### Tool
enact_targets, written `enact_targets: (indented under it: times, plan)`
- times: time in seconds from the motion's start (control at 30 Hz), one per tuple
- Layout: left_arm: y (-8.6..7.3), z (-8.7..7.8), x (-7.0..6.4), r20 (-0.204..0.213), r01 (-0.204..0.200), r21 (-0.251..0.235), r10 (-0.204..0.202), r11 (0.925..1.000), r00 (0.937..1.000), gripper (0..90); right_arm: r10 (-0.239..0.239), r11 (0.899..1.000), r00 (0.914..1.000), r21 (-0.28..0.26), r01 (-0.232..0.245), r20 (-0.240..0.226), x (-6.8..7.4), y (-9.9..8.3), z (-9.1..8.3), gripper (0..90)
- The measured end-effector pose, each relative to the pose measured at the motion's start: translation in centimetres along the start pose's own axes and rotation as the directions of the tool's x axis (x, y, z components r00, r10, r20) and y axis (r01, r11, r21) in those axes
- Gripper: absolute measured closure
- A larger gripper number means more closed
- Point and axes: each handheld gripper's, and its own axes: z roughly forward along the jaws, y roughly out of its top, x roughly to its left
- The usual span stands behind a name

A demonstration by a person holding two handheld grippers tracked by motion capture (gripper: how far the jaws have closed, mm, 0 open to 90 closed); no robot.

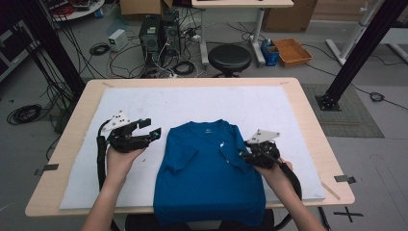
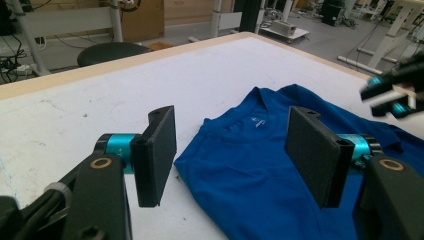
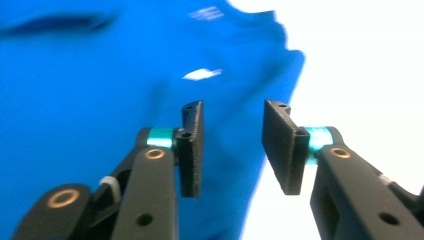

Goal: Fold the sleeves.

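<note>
A blue T-shirt (image 1: 207,178) lay on the white mat (image 1: 231,103) that covered the wooden table (image 1: 308,120), collar toward the far side, both sleeves folded in over the chest, and its hem hanging a little over the near edge. The left gripper (image 1: 150,129) was held just beside the shirt's left shoulder, above the mat, with its jaws spread wide and nothing between them; in the left gripper view (image 2: 230,155) the shirt's collar and shoulder showed through the gap. The right gripper (image 1: 243,154) sat at the shirt's right edge, by the folded sleeve. In the right gripper view (image 3: 232,147), which was blurred, its jaws stood partly apart over the border between blue cloth and mat, gripping nothing. Beyond the table stood a black round stool (image 1: 229,57).
</note>
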Motion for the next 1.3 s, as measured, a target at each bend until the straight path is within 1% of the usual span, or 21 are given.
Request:
enact_targets:
  times: [0.03,0.1,0.13,0.2,0.23,0.3,0.37,0.43,0.47,0.53,0.67,0.77,0.83,0.9,1.03,1.1,1.17,1.2,1.23,1.27,1.3]
  plan:
    - [0.0,0.0,0.0,-0.001,0.000,0.004,0.000,1.0000,1.0000,37.5,0.040,0.999,0.9991,-0.002,-0.040,0.012,-0.7,0.3,0.3,58.8]
    - [-0.1,0.2,0.0,0.002,0.002,0.004,-0.002,1.0000,1.0000,37.5,0.121,0.993,0.9926,-0.007,-0.121,0.013,-2.2,0.9,1.2,58.7]
    - [-0.1,0.2,-0.1,0.000,0.002,0.005,-0.002,1.0000,1.0000,37.5,0.146,0.989,0.9890,0.000,-0.146,0.022,-2.7,1.2,1.7,59.1]
    - [-0.2,0.2,-0.1,0.001,0.000,0.009,0.000,1.0000,1.0000,37.5,0.168,0.986,0.9856,0.008,-0.168,0.016,-3.3,1.8,2.6,60.7]
    - [-0.2,0.2,0.0,0.002,0.001,0.008,-0.001,1.0000,1.0000,37.5,0.165,0.986,0.9862,-0.004,-0.165,0.016,-3.3,2.1,2.9,62.2]
    - [-0.3,0.2,0.0,-0.002,0.006,0.007,-0.006,1.0000,1.0000,37.5,0.103,0.994,0.9942,-0.036,-0.104,-0.032,-2.3,2.7,2.9,65.3]
    - [-0.3,0.3,0.2,-0.002,0.009,0.010,-0.009,0.9999,1.0000,37.5,0.064,0.998,0.9950,-0.017,-0.065,-0.077,-1.0,3.1,3.2,65.4]
    - [-0.3,0.3,0.1,-0.002,0.004,0.014,-0.004,0.9999,1.0000,37.5,0.025,1.000,0.9952,0.010,-0.024,-0.095,0.4,3.2,3.6,65.4]
    - [-0.3,0.3,0.1,0.000,0.003,0.012,-0.003,0.9999,1.0000,37.5,0.020,1.000,0.9935,0.017,-0.018,-0.112,1.0,3.1,3.9,65.3]
    - [-0.3,0.3,0.0,-0.001,0.007,0.009,-0.007,0.9999,1.0000,37.5,0.016,1.000,0.9935,0.029,-0.013,-0.112,1.8,2.9,4.3,65.3]
    - [-0.3,0.4,-0.1,0.005,0.007,0.015,-0.007,0.9999,1.0000,37.4,0.007,0.997,0.9954,0.077,0.000,-0.096,2.5,2.7,5.7,66.6]
    - [-0.3,0.4,-0.2,0.006,0.006,0.019,-0.006,0.9998,1.0000,37.4,-0.004,0.993,0.9957,0.121,0.015,-0.092,2.7,2.7,6.6,82.1]
    - [-0.4,0.5,-0.1,0.004,0.008,0.019,-0.008,0.9998,1.0000,37.4,-0.020,0.993,0.9951,0.118,0.031,-0.097,2.9,2.8,6.7,88.6]
    - [-0.4,0.6,-0.1,0.005,0.011,0.023,-0.011,0.9997,0.9999,37.4,-0.024,0.995,0.9932,0.096,0.035,-0.114,3.1,3.0,6.5,89.4]
    - [-0.6,0.8,-0.1,0.005,0.006,0.030,-0.006,0.9995,1.0000,37.4,-0.067,0.996,0.9866,0.049,0.075,-0.149,3.7,3.2,5.9,89.1]
    - [-0.6,0.8,-0.2,0.005,0.010,0.033,-0.010,0.9994,0.9999,37.4,-0.058,0.998,0.9844,0.015,0.062,-0.166,3.4,3.2,5.4,81.7]
    - [-0.6,0.8,-0.1,0.005,0.009,0.037,-0.009,0.9993,0.9999,37.4,-0.027,0.999,0.9855,-0.040,0.020,-0.168,2.5,3.2,4.5,75.0]
    - [-0.6,0.8,-0.1,-0.001,0.008,0.039,-0.008,0.9992,1.0000,37.4,-0.008,0.998,0.9895,-0.065,-0.001,-0.144,1.8,3.2,3.9,71.4]
    - [-0.6,0.8,-0.1,-0.003,0.007,0.039,-0.007,0.9992,1.0000,37.4,0.024,0.996,0.9935,-0.086,-0.034,-0.111,0.9,3.1,3.5,71.1]
    - [-0.7,0.9,0.0,-0.004,0.009,0.037,-0.009,0.9993,1.0000,37.4,0.071,0.992,0.9937,-0.101,-0.080,-0.087,-0.3,3.0,3.0,70.9]
    - [-0.7,0.9,0.0,-0.007,0.012,0.039,-0.012,0.9992,0.9999,37.4,0.125,0.986,0.9907,-0.105,-0.130,-0.053,-1.4,2.8,2.8,70.4]
